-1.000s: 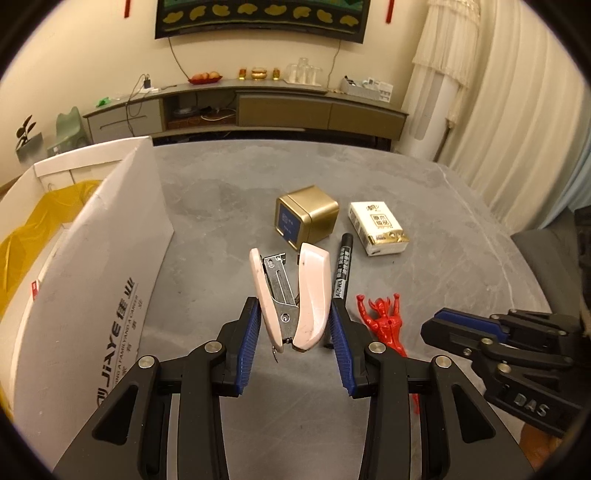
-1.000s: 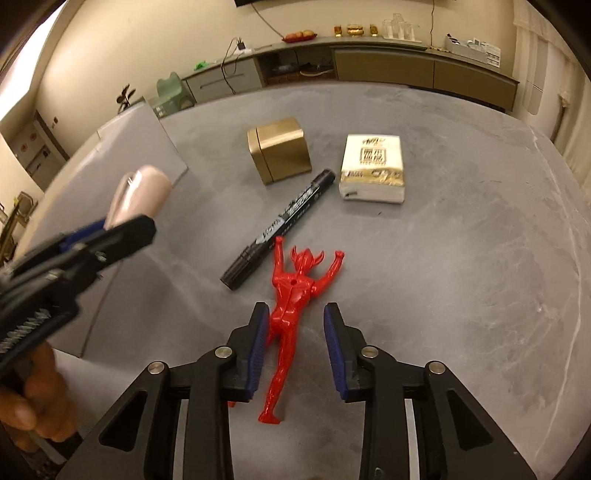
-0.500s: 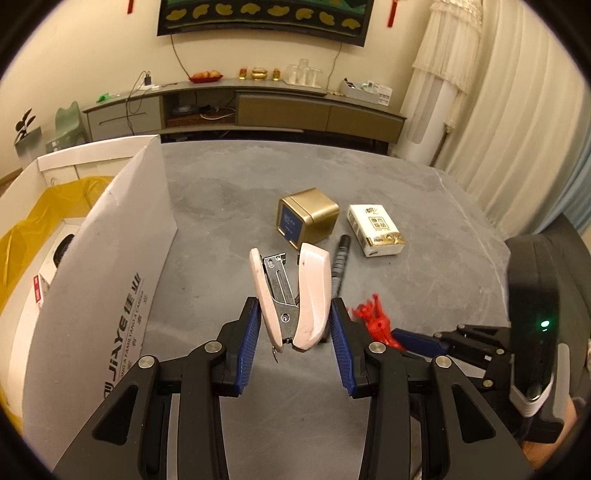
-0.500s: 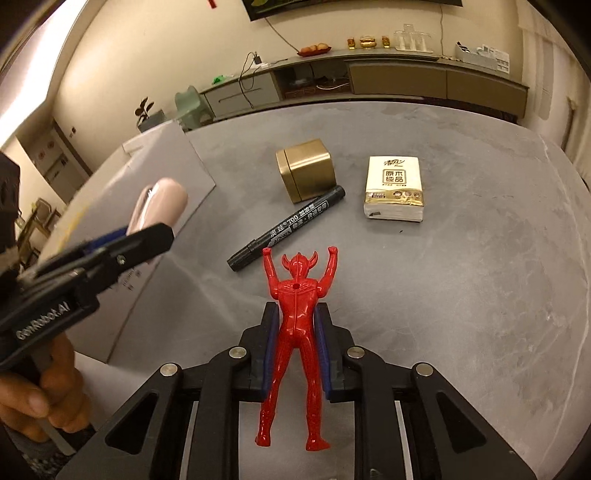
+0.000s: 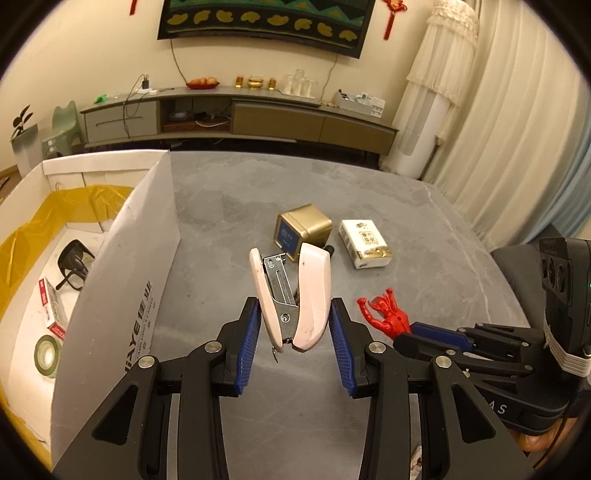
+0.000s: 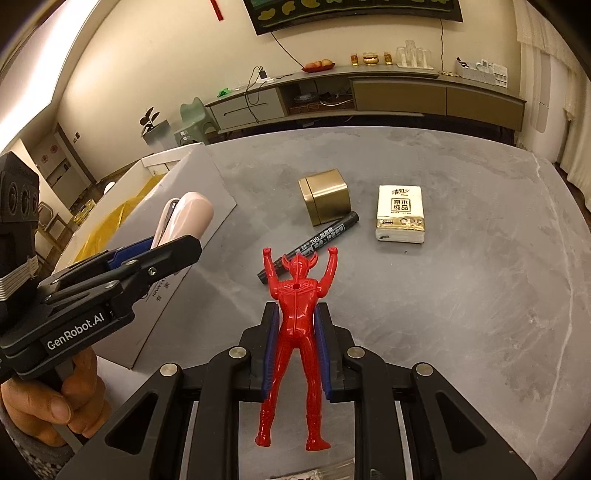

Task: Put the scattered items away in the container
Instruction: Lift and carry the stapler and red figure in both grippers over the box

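While heading for the white cardboard box (image 5: 122,258), gripping a pink stapler (image 5: 291,295) in the left gripper (image 5: 295,343), jaws closed on its sides. Clamping a red superhero figure (image 6: 297,306) at the waist in the right gripper (image 6: 295,354), seemingly lifted clear for binning.

1. A home living or dining room is indicated.
2. A long low sideboard (image 5: 236,118) is set against the far wall; a fruit plate (image 5: 202,83), gold ornaments (image 5: 255,82) and upturned glasses (image 5: 300,83) are kept on it.
3. A framed picture (image 5: 266,22) and a red knot charm (image 5: 390,14) are hung on the cream wall.
4. Full-length curtains (image 5: 517,147) are drawn at the right.
5. A grey stone-look table (image 5: 424,221) is placed in the foreground.
6. A green child's chair (image 6: 194,118) is seen in the corner.
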### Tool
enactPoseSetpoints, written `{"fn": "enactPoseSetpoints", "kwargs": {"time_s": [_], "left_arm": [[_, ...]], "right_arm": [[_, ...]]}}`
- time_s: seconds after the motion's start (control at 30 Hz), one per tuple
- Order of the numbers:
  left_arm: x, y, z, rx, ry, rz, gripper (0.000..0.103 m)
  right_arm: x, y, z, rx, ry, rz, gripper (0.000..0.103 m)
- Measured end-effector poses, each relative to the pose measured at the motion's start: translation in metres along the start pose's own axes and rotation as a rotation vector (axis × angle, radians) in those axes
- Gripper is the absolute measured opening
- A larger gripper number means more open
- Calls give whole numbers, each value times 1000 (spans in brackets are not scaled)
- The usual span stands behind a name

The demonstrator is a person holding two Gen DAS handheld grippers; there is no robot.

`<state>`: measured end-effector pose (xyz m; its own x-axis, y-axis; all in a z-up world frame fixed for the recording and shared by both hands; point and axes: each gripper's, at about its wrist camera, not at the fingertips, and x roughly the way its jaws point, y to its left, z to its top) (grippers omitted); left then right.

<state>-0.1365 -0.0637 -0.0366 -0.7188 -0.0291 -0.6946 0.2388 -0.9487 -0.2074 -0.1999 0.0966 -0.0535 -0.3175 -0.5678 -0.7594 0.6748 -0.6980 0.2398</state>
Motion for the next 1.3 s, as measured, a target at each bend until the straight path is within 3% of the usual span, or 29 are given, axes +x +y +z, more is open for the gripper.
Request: {"fn": "enactPoseSetpoints", "kwargs": {"time_s": [0.9, 1.13, 1.2, 1.3], "left_arm": [[-54, 15, 4, -24, -90, -21, 39], [-72, 27, 5, -41, -120, -17, 39], [-77, 33, 5, -48, -128, -15, 39], [-86, 42, 5, -59, -139, -11, 39]], "right_arm": [[-22, 44, 5, -59, -43, -60, 15], [8, 38, -3, -67, 49, -104, 16], [17, 35, -7, -76, 94, -107, 26], [41, 27, -20, -97, 172, -164, 27]]}}
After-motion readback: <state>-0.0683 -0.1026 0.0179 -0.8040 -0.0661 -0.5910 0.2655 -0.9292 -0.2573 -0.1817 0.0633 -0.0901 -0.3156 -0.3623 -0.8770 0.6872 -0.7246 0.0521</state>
